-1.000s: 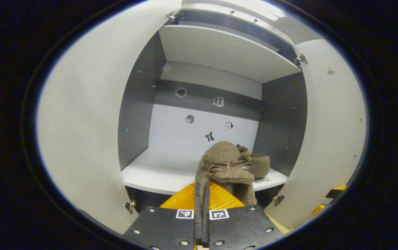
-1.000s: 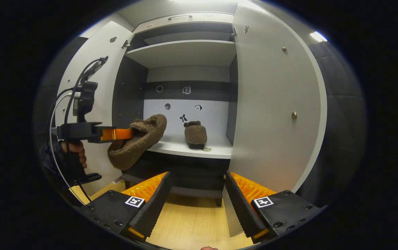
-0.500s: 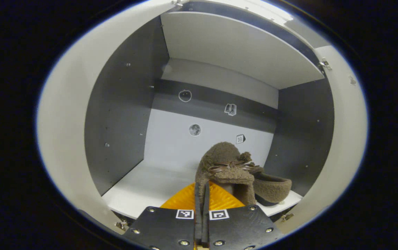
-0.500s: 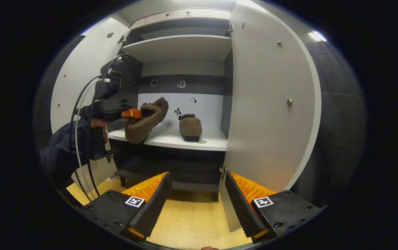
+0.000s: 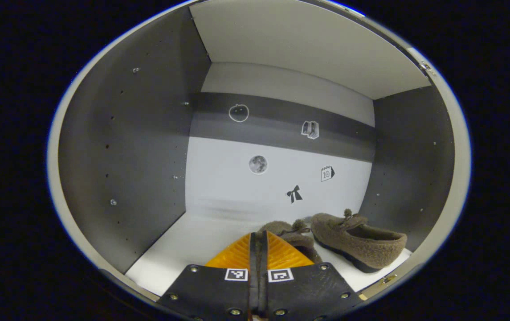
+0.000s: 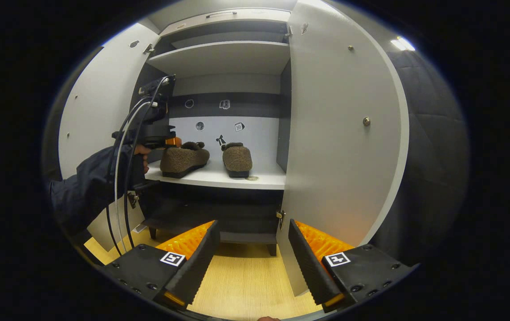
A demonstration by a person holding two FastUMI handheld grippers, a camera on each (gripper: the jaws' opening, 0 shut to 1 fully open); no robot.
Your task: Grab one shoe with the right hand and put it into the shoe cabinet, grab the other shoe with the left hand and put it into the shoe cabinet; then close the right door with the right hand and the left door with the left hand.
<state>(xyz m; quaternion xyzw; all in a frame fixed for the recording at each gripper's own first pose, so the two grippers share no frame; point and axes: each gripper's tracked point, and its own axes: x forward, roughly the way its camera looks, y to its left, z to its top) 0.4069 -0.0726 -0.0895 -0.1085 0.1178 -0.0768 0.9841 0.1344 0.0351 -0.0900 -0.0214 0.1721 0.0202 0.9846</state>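
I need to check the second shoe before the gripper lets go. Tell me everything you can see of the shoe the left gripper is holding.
The held shoe is a brown, fuzzy, fleece-like slipper with a dark sole and a small bow or tuft near its top. It lies level on the white shelf, sole down, beside the other shoe and apart from it. The left gripper grips its heel end; in the left gripper view its fingers look closed on the collar.
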